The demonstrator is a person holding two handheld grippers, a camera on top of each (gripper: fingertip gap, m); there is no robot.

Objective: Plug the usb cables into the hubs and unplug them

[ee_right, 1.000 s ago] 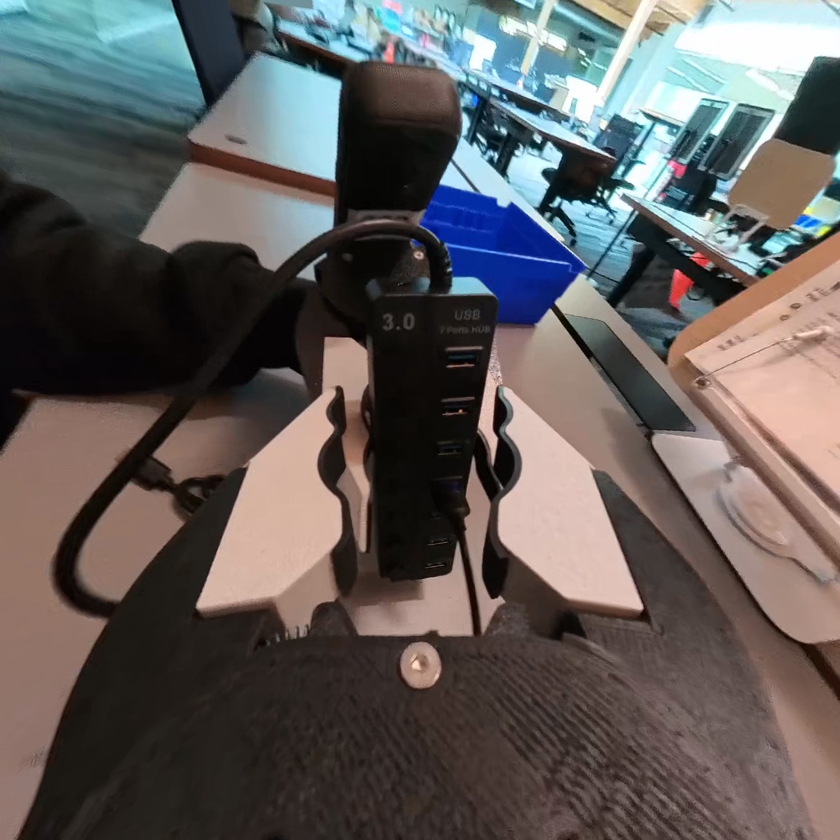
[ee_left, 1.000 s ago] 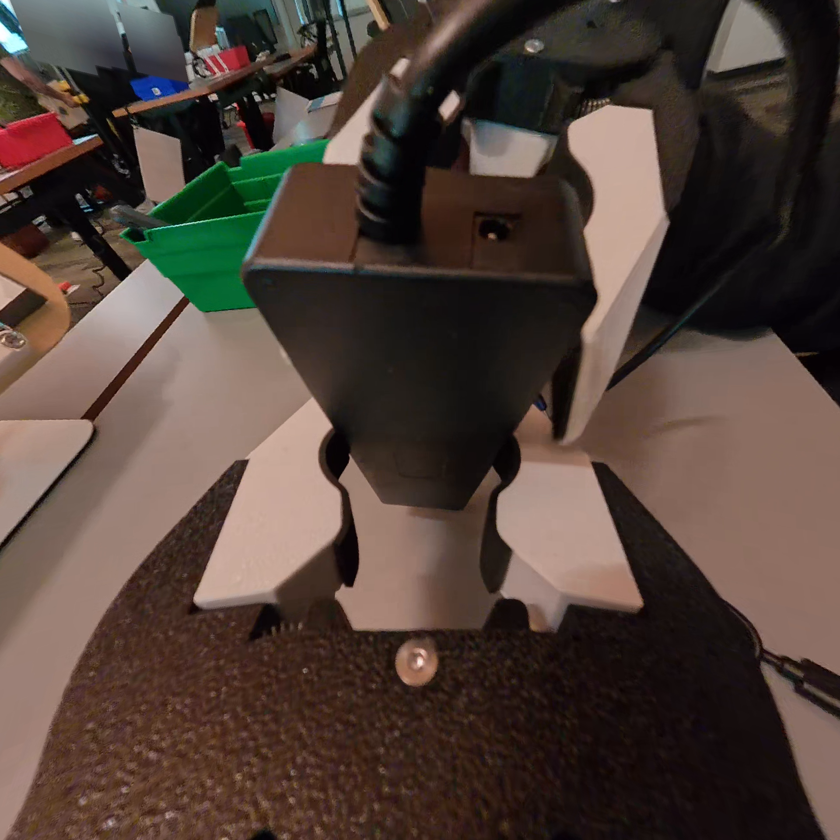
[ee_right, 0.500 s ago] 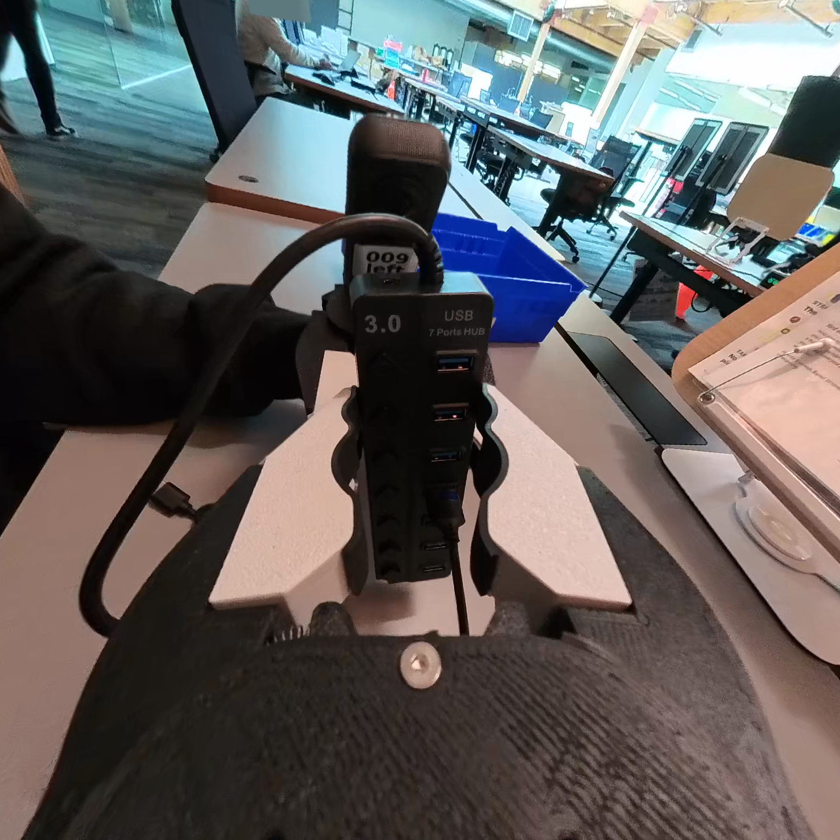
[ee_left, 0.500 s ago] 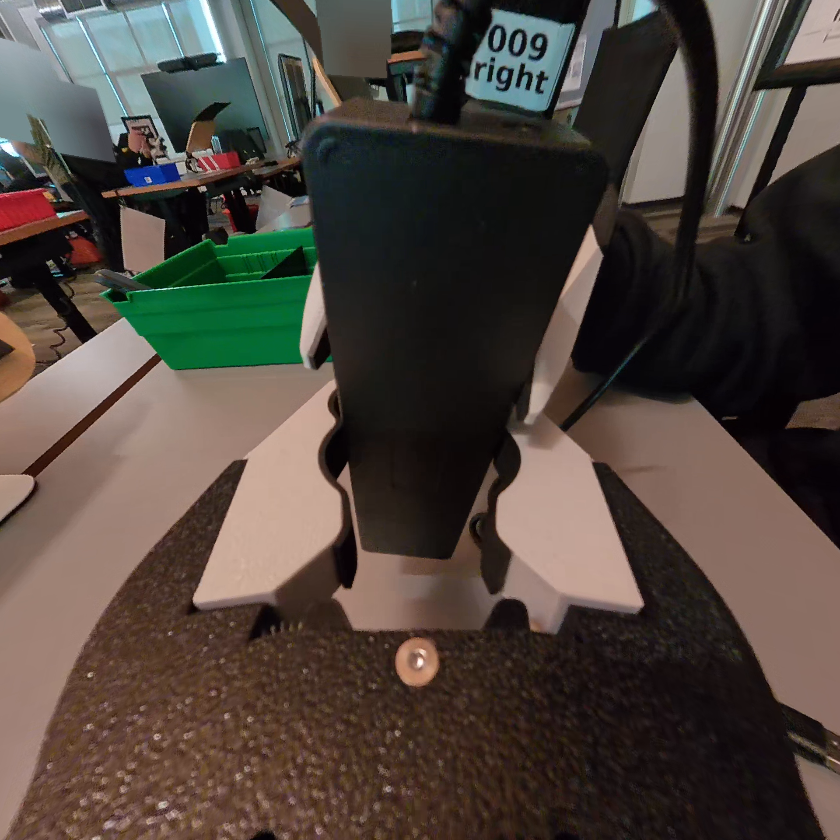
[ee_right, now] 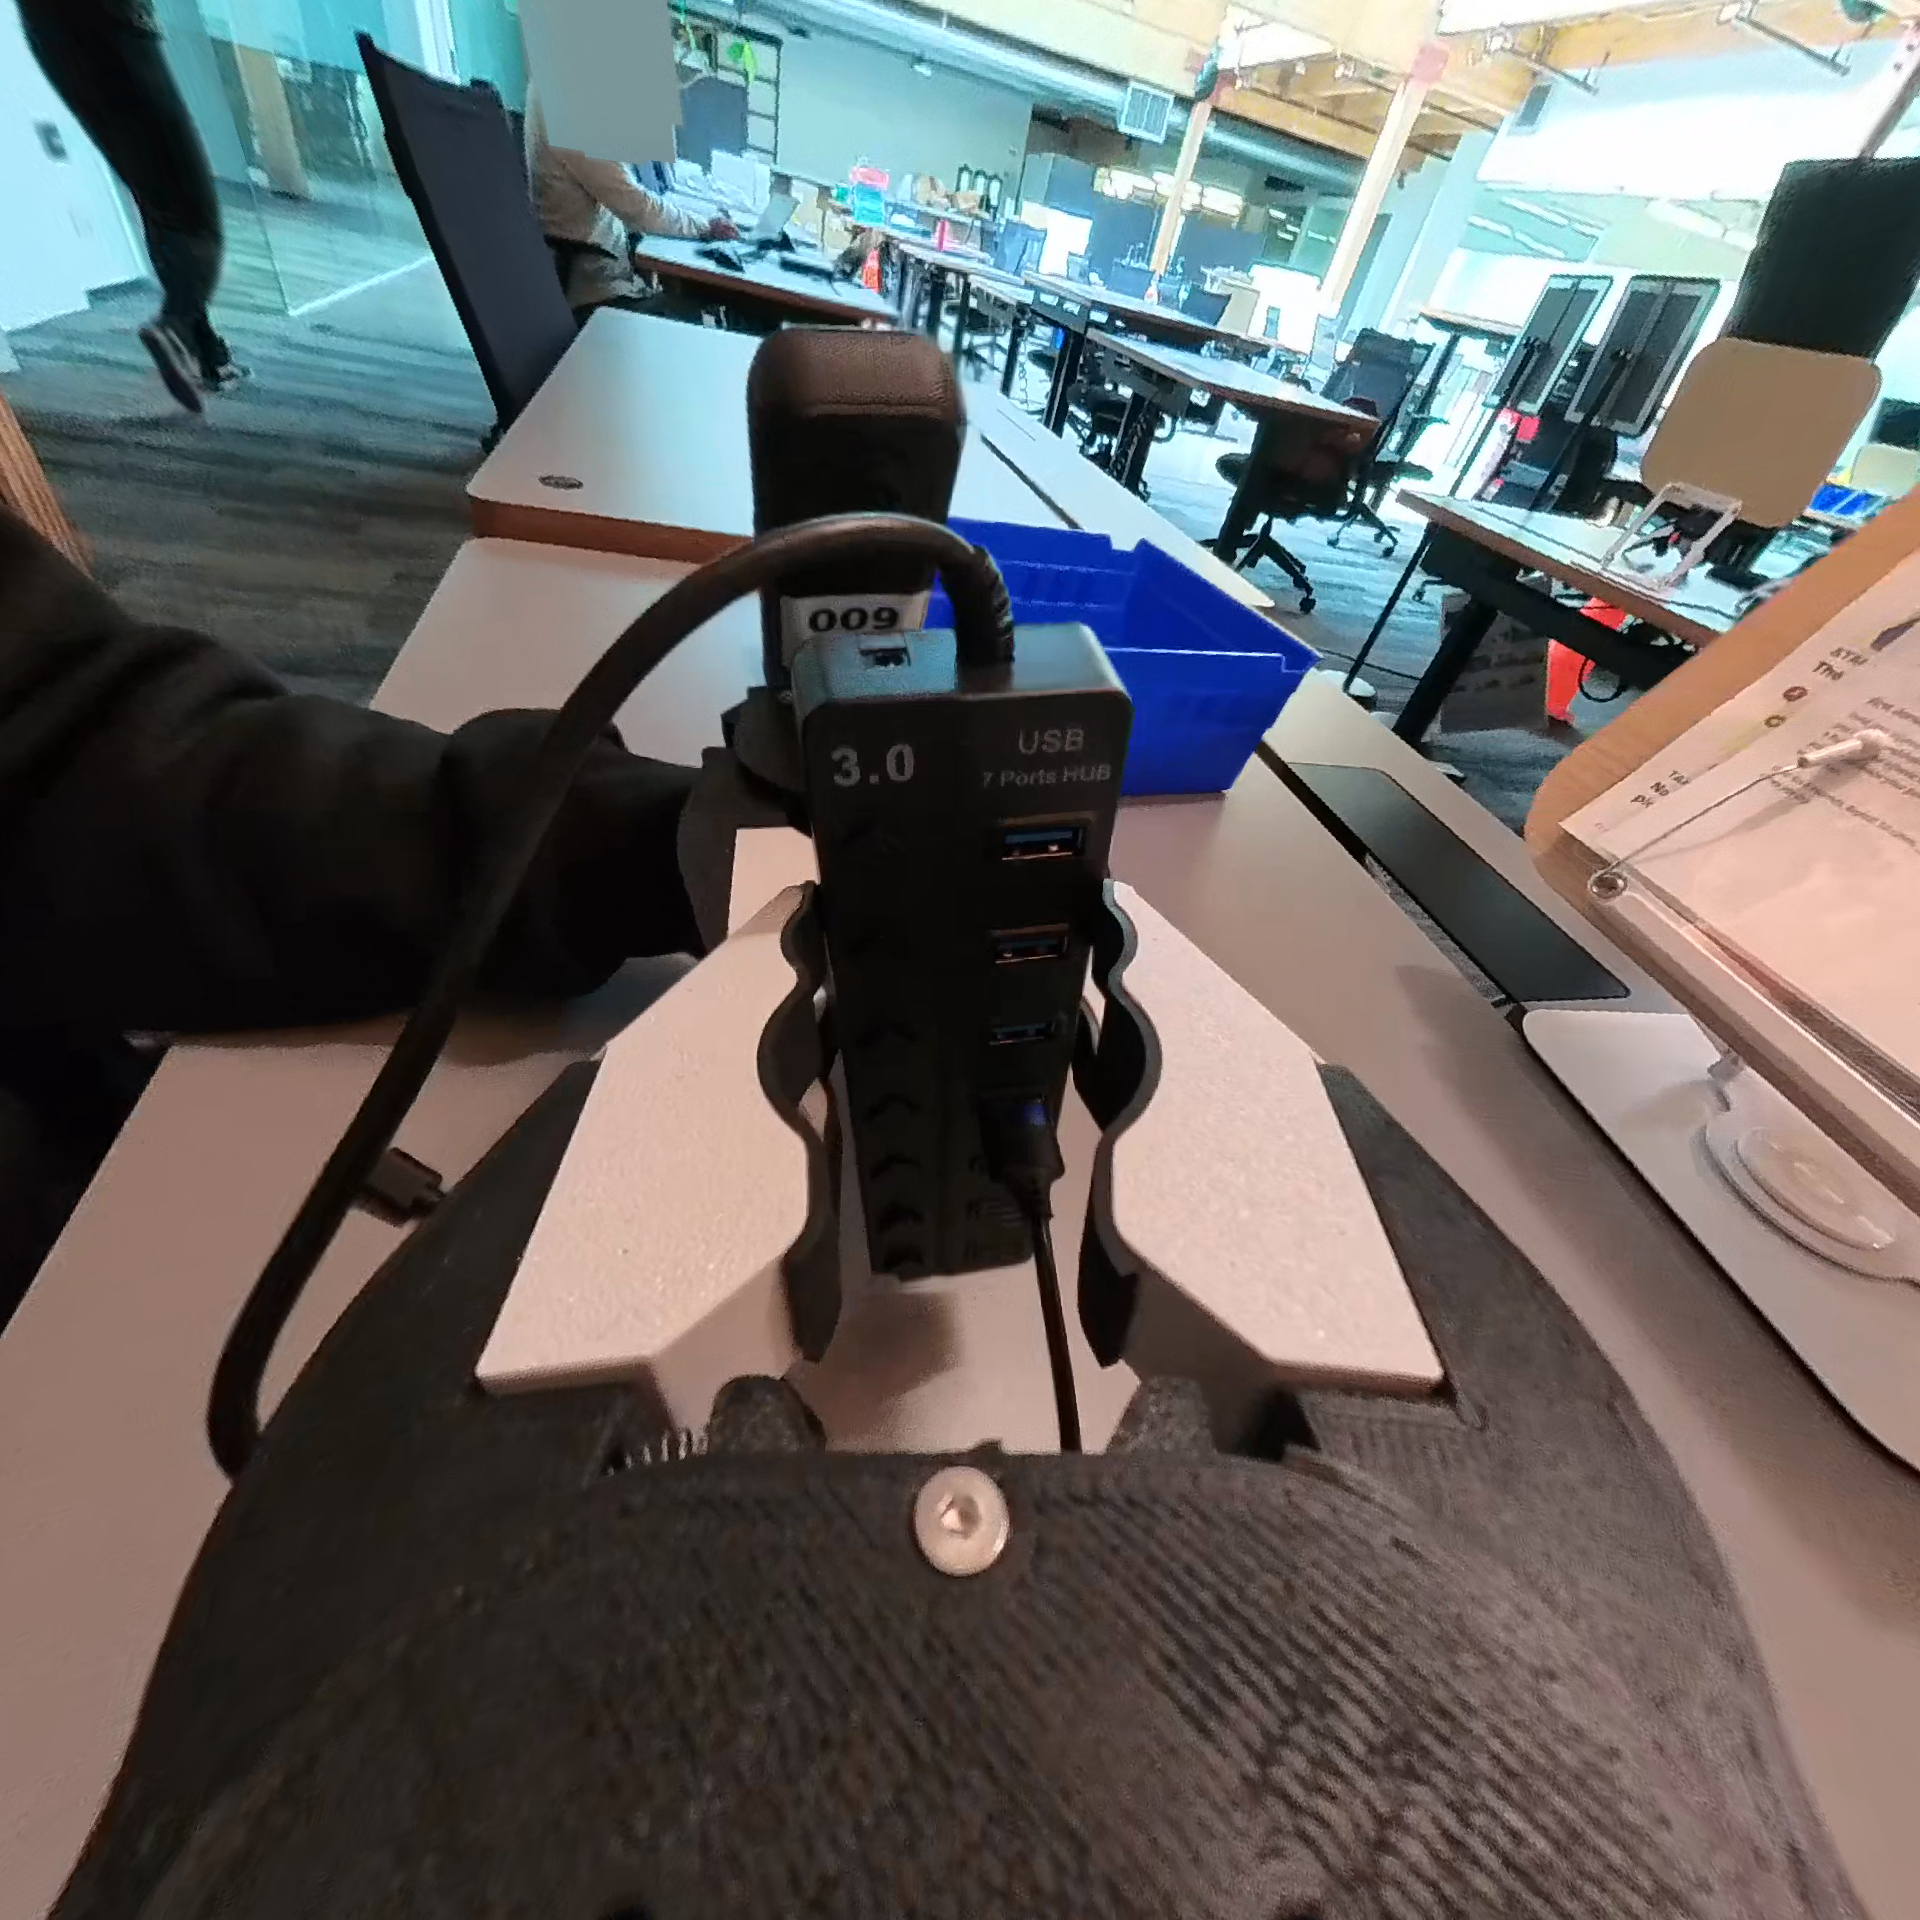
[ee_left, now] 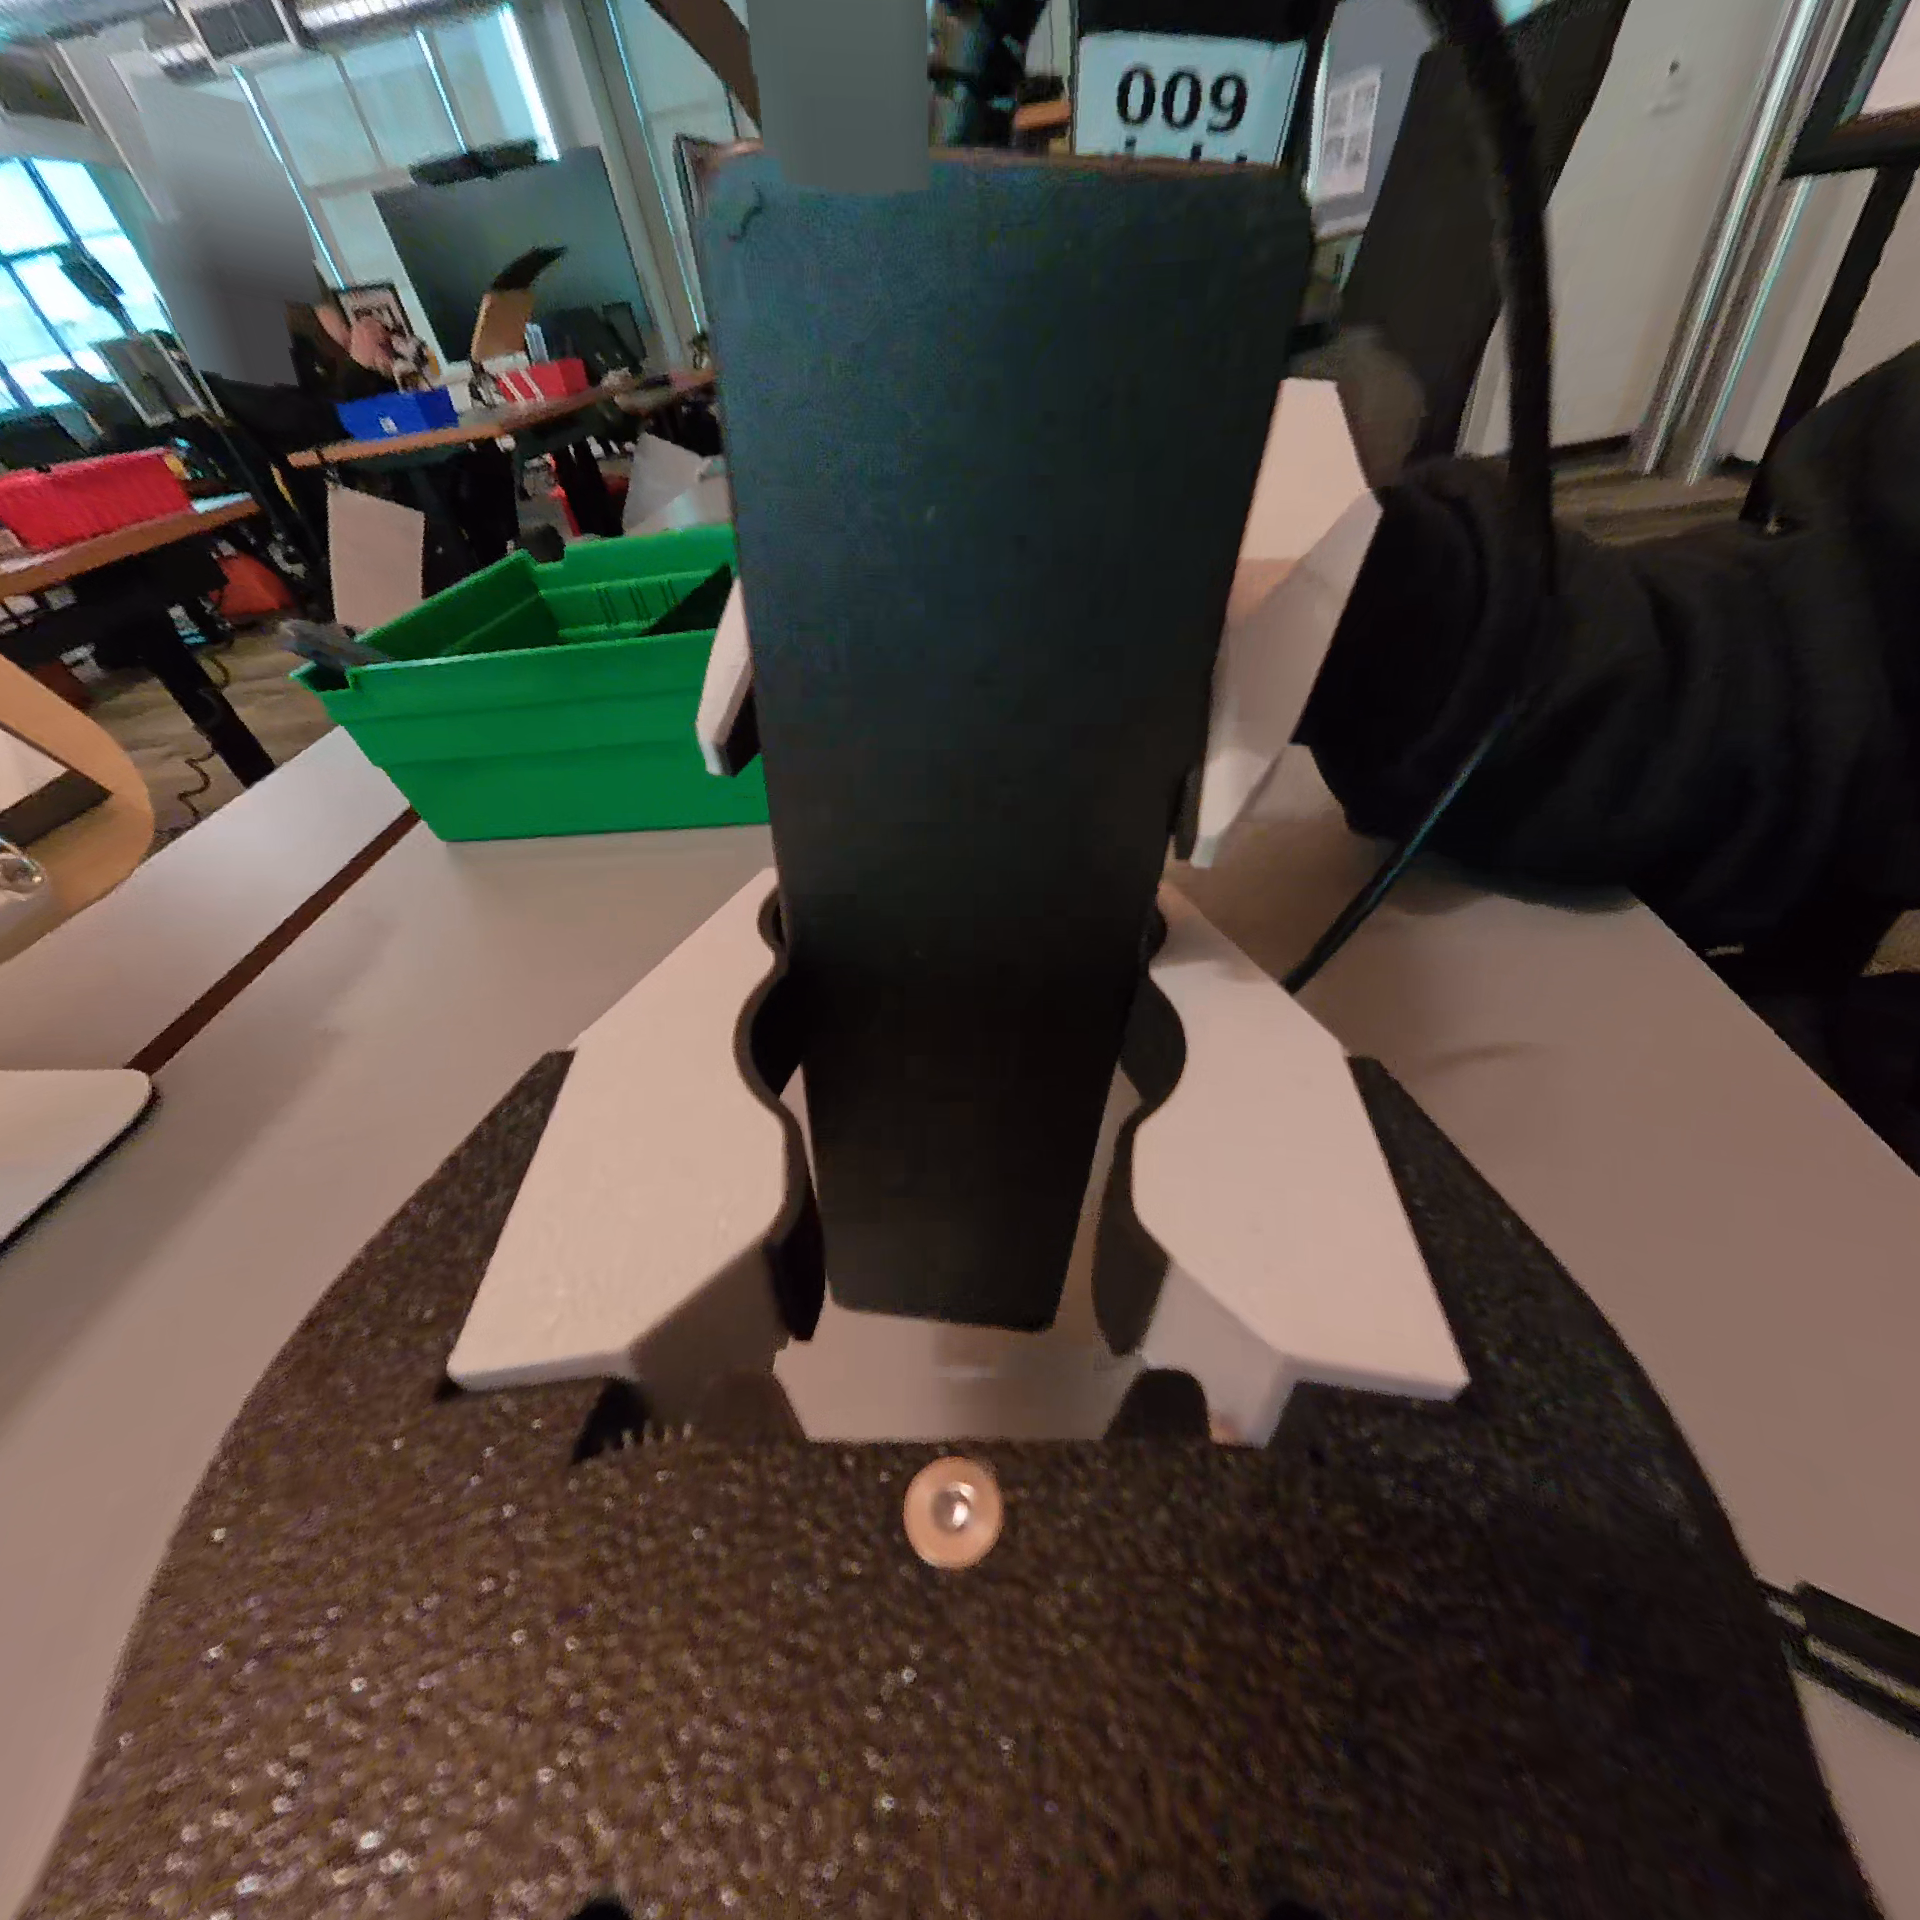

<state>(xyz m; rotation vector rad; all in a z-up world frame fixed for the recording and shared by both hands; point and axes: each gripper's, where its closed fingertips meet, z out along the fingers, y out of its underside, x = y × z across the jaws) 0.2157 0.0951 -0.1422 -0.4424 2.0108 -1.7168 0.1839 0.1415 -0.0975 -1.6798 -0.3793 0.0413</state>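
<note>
Right now both grippers hold the same black USB hub [ee_right: 956,997], one from each side. The hub stands up tall above the pale bench [ee_right: 1299,883].

The right gripper [ee_right: 951,1122] has its two white fingers [ee_right: 665,1174] pressed against the hub's narrow sides, low down on it. That view shows the hub's front, with a row of blue ports. A thin black cable [ee_right: 1049,1299] is plugged into one of the lower ports and runs down toward the camera. A thick black cord [ee_right: 499,935] comes out of the hub's top and loops down to the bench on the hub's left.

The left gripper [ee_left: 951,1122] is clamped on the hub too, and that view shows the hub's plain black back [ee_left: 987,675]. The right gripper's fingers [ee_left: 727,707] peek out from behind the hub.

A blue bin [ee_right: 1174,665] sits on the bench behind the hub in the right wrist view. A green bin [ee_left: 540,707] sits behind the hub, off to its left, in the left wrist view. A black sleeve [ee_right: 260,862] reaches in beside the hub.
</note>
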